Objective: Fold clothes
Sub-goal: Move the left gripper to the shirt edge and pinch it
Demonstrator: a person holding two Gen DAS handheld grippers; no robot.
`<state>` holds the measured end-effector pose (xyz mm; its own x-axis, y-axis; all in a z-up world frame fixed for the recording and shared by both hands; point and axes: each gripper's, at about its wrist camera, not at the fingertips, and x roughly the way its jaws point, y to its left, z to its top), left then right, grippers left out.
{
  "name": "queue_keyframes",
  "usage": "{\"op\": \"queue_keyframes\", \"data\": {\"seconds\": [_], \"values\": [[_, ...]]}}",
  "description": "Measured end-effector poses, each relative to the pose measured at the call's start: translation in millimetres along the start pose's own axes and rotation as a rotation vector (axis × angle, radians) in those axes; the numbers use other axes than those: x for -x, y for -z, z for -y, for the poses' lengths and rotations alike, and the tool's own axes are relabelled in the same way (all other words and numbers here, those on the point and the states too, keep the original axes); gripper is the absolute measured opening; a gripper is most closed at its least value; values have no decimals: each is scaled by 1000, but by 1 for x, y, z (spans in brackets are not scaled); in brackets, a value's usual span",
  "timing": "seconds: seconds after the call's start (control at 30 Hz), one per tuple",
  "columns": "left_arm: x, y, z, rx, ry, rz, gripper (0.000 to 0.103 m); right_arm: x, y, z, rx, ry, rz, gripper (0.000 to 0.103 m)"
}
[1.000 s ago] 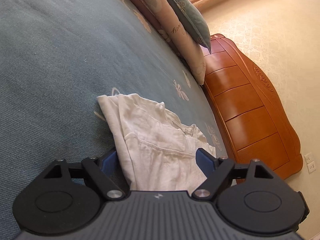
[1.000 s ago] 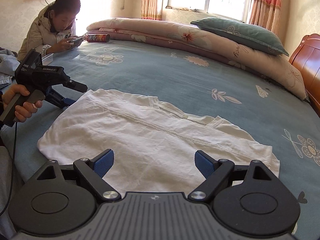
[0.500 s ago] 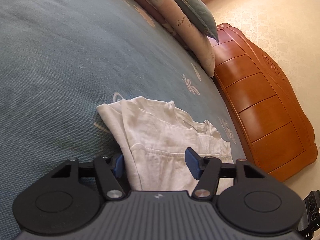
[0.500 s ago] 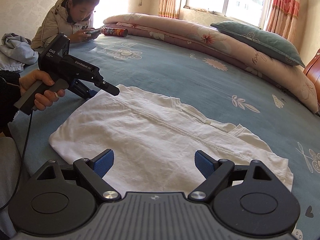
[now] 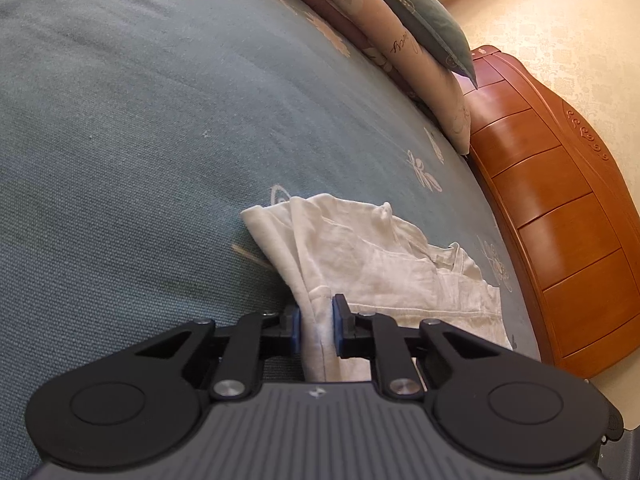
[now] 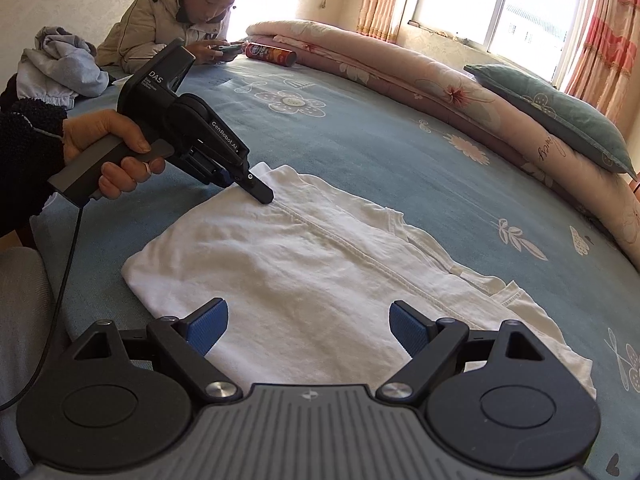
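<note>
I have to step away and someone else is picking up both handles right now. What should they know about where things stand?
Left claw: closed on the far edge of the white shirt, with a fold of cloth pinched between its pads.
Right claw: open, hovering over the near part of the shirt, gripping nothing.
The shirt lies spread fairly flat on the blue bedspread, apparently folded once along its length, a seam running across it.
Done: left grasp. Left: take a hold with the right claw, probably at the near edge, then lift both and fold the shirt over.
</note>
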<state>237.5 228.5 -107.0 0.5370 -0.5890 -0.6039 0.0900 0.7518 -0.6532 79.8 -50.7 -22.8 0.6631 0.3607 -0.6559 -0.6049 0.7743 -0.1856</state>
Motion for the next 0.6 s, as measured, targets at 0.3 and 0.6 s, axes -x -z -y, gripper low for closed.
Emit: {"op": "queue_keyframes", "data": {"seconds": [0.3, 0.6], "values": [[2, -1, 17, -31, -90, -10, 12, -8, 2, -20, 25, -47, -4, 91], [11, -13, 58, -71, -158, -20, 7, -17, 4, -54, 178, -57, 44, 91]]}}
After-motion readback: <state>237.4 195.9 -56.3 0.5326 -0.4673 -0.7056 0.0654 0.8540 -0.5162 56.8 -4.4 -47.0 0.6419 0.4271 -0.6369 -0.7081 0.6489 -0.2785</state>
